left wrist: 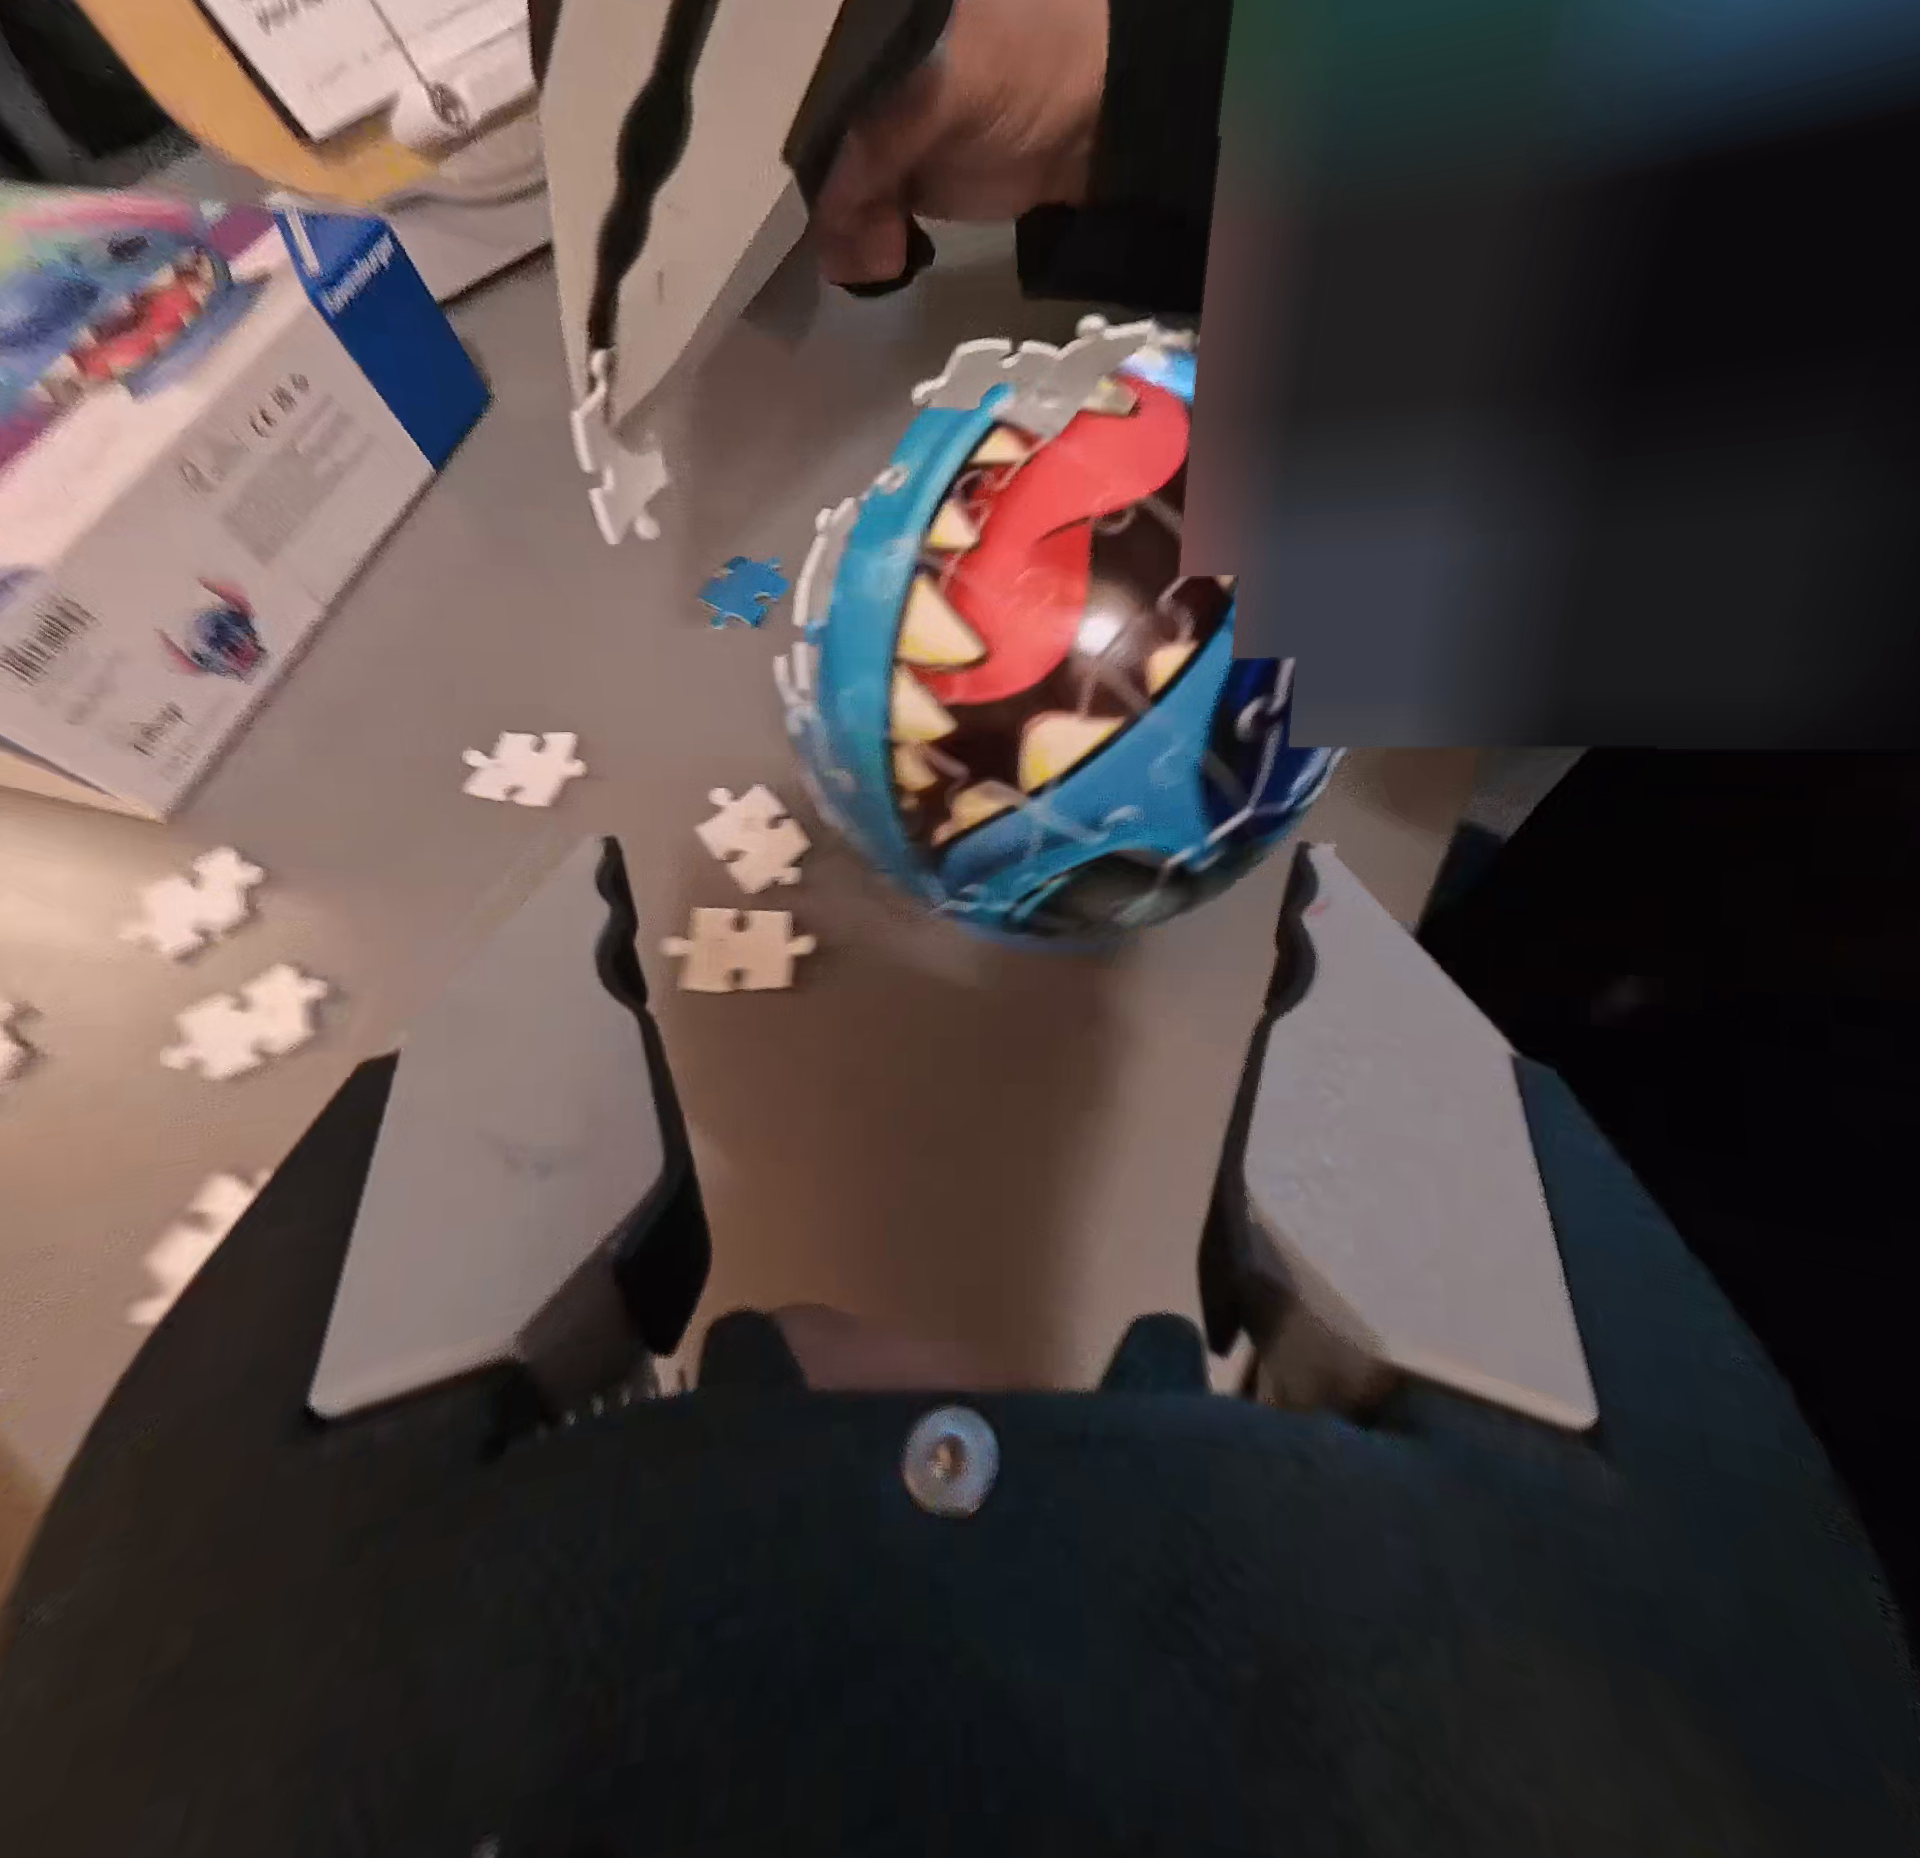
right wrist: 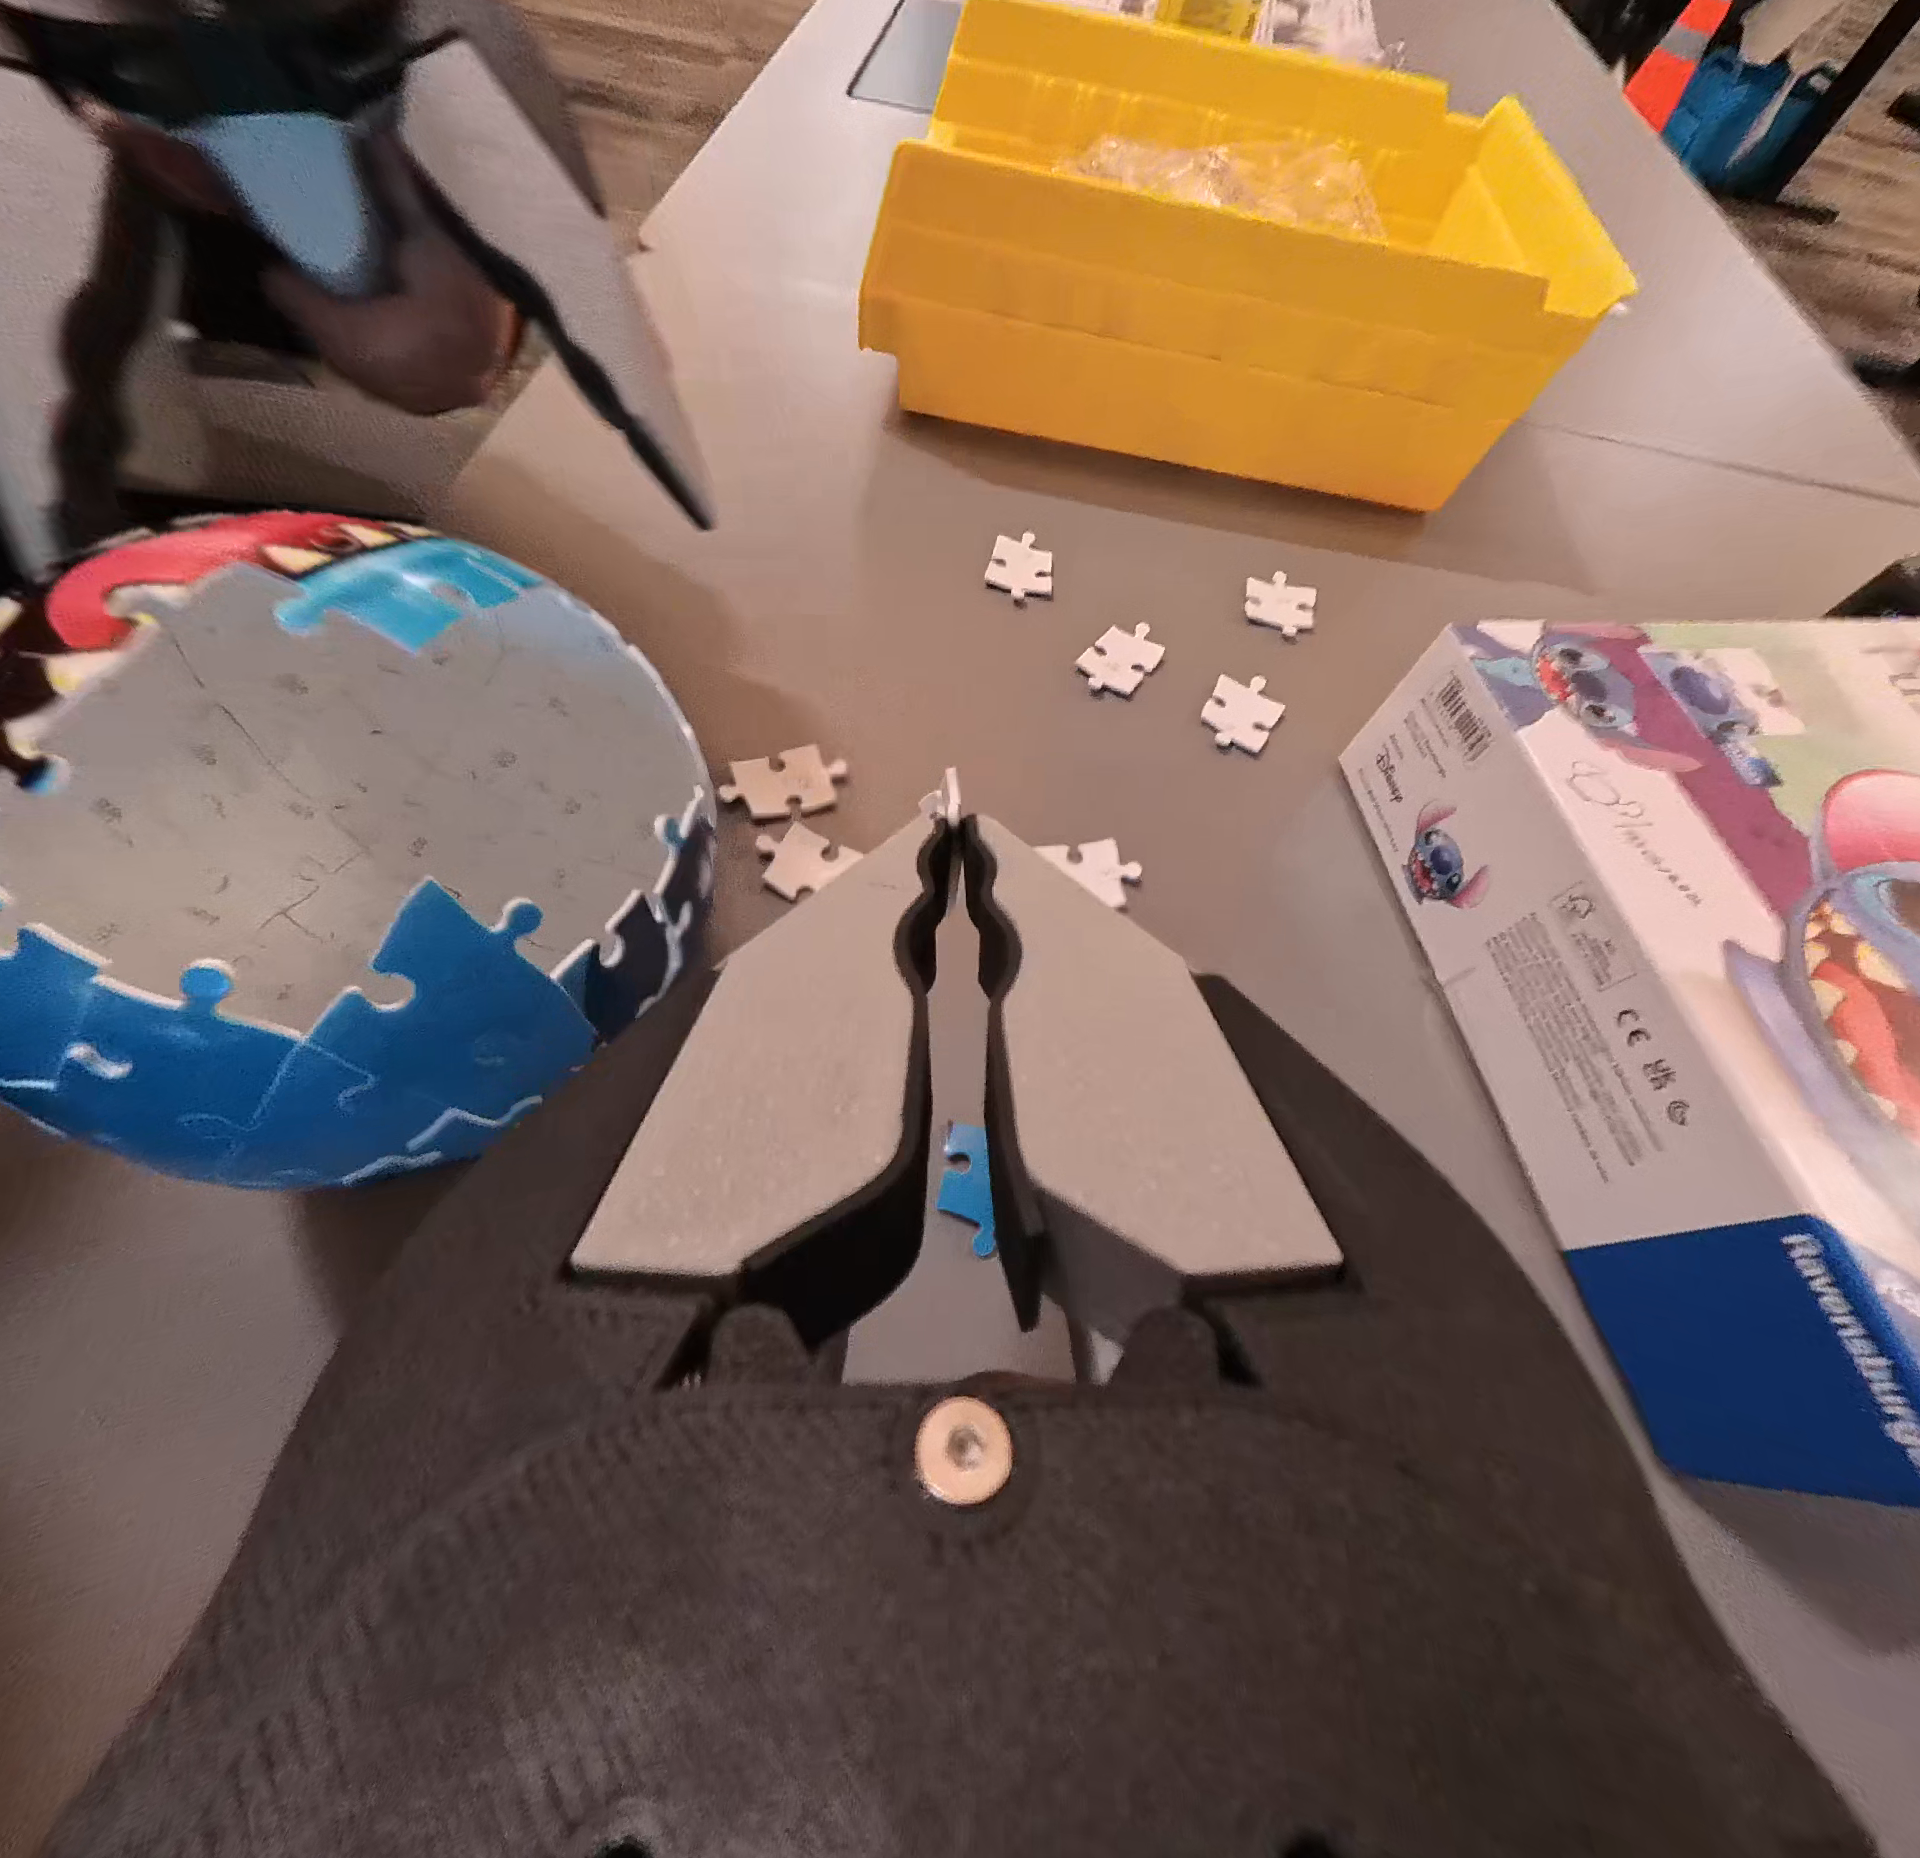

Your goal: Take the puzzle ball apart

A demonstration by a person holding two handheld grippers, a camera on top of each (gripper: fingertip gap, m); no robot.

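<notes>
Right tongs (right wrist: 954, 821) pinching white jigsaw piece (left wrist: 621, 463) clear of blue half-open puzzle ball (left wrist: 1023, 655); left tongs (left wrist: 951, 863) gaping wide, empty, beside ball on grey counter (right wrist: 1039, 458).

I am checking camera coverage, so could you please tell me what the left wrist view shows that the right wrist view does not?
Only the left wrist view shows the puzzle ball's toothed mouth and red tongue, and the open left gripper.

Only the right wrist view shows the yellow bin and the ball's hollow grey inside.

Both show the right gripper shut on a white piece, loose pieces on the table, and the puzzle box.
</notes>
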